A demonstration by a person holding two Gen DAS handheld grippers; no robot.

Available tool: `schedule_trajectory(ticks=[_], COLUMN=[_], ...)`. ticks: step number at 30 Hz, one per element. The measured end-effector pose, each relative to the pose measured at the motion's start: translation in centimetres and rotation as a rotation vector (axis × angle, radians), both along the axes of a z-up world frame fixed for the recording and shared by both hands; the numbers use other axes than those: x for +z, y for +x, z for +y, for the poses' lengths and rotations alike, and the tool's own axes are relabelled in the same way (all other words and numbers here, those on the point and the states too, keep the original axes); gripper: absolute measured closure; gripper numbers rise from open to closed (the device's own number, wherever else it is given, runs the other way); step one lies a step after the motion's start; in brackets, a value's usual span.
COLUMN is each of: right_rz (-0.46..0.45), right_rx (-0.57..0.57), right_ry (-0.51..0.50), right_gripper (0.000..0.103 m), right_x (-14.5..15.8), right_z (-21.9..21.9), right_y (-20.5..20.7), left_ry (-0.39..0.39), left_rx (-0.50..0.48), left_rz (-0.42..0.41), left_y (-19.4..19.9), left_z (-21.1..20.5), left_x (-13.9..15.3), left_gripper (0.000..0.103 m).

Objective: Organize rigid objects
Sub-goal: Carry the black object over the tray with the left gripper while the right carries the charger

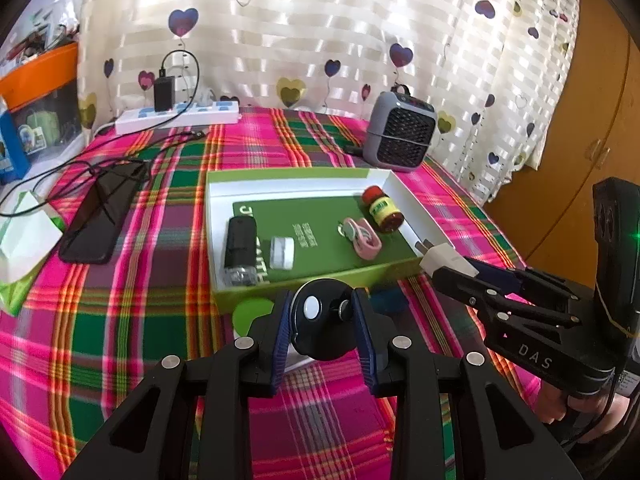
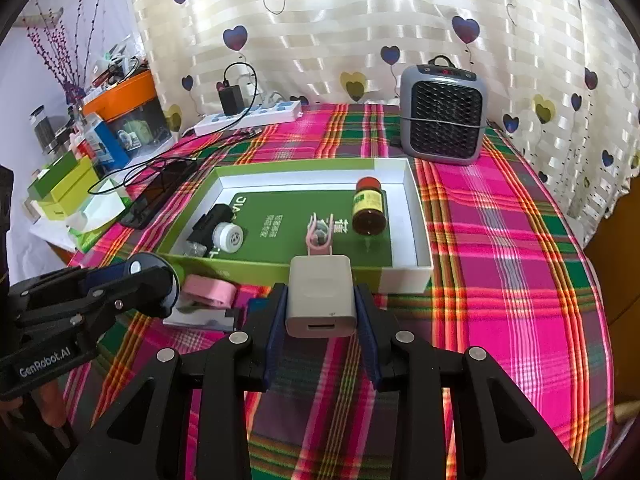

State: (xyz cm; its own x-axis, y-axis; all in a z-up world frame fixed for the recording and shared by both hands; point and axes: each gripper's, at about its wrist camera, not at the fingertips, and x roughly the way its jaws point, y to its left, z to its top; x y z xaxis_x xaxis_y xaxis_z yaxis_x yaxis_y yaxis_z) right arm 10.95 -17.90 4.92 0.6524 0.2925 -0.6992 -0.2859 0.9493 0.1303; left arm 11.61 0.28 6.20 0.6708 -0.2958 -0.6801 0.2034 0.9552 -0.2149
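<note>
Left gripper (image 1: 322,320): jaws pinched on a black round mount (image 1: 324,322) — a disc with a white button and a small knob on its face, held just short of the near wall of the green box (image 1: 288,278).
Right gripper (image 2: 320,308): jaws pressed on the flat sides of a white USB charger (image 2: 321,300), port end toward the camera, prongs pointing at the box.
Where the things lie: both held pieces hang above the plaid counter (image 2: 500,240) at the box's near edge; inside the box already sit a brown bottle (image 2: 369,210), a pink clip (image 2: 318,236), a black cylinder (image 1: 240,248) and a small white jar (image 1: 282,252).
Still outside: a pink tape roll (image 2: 210,290) and a flat white card (image 2: 200,318) on the counter between the two grippers.
Charger handling: likely light, hard-shelled and smooth — the flat opposite faces are the sound place to hold it, as now; the prongs should be kept clear of the box wall.
Mount handling: stiff plastic, probably a little heavier; the round rim gives the jaws only narrow contact, so it may swivel if tipped. A hold across the widest part looks safest.
Bottle: looks like glass lying on its side, so it could roll if knocked.
Free room: the green floor between white jar and pink clip seems open enough for both pieces.
</note>
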Motion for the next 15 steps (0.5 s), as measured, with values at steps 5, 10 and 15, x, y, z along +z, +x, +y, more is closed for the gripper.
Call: schedule_trajectory(ticks=[5, 10, 15], right_rz=[-0.001, -0.002, -0.007], right_rx=[0.007, 0.012, 0.018], right_ry=[0.000, -0.002, -0.007], right_gripper=[0.068, 0.068, 0.068], right_x=[0.3, 0.6, 1.0], right_z=[0.3, 0.7, 1.1], right_y=[0.9, 1.7, 2.8], left_ry=[0.002, 0.002, 0.005], left_rx=[0.008, 0.013, 0.016], left_rz=[-0.005, -0.009, -0.011], left_y=[1.1, 2.1, 3.5], left_z=[0.3, 0.7, 1.0], left_x=[0.3, 0.6, 0.8], left_gripper=[0.074, 0.074, 0.074])
